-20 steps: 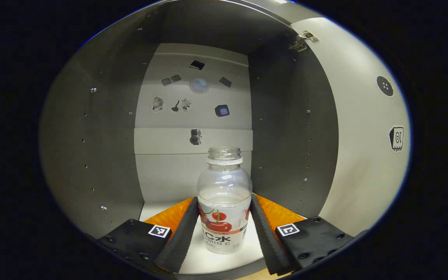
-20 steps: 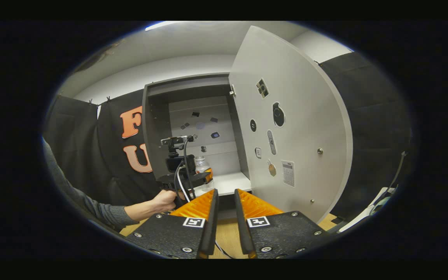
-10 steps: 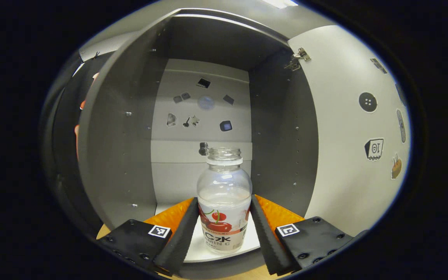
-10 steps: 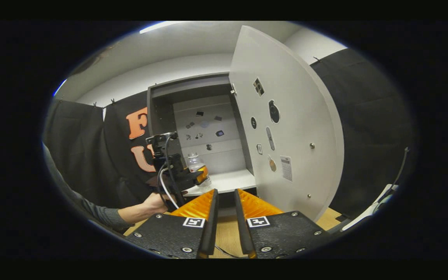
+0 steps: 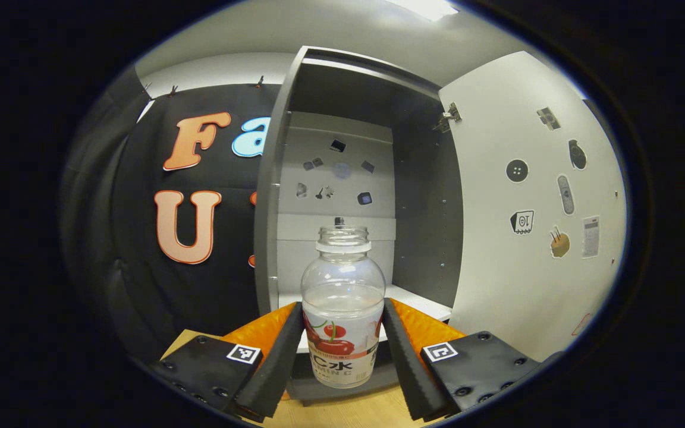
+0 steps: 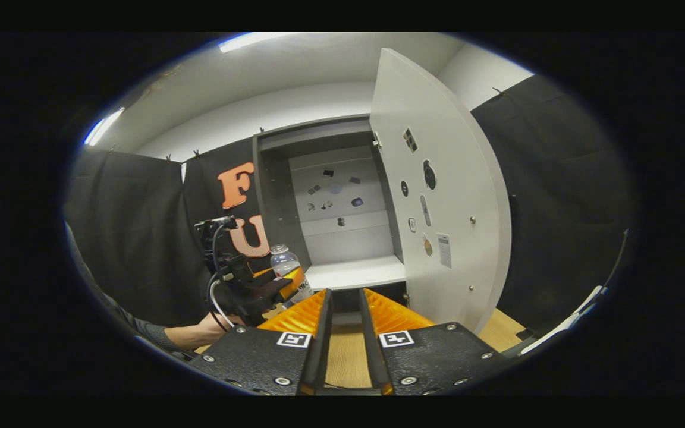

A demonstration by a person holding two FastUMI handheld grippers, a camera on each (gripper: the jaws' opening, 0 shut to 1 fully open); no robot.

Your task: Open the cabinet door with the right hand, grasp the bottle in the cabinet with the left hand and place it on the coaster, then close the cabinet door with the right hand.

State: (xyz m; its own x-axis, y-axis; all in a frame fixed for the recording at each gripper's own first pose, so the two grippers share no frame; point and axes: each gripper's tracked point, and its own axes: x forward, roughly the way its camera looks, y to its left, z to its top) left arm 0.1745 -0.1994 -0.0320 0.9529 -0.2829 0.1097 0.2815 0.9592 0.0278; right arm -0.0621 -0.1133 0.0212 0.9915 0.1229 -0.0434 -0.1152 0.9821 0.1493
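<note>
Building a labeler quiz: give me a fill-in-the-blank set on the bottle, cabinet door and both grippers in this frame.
1. The left gripper is shut on the ____.
2. The cabinet door stands ____.
3. The bottle has no ____ on its neck.
4. The right gripper holds ____ between its fingers.

Missing words: bottle; open; cap; nothing

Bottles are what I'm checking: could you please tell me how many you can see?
1: the bottle is held in the left gripper, outside and in front of the open cabinet.
</note>
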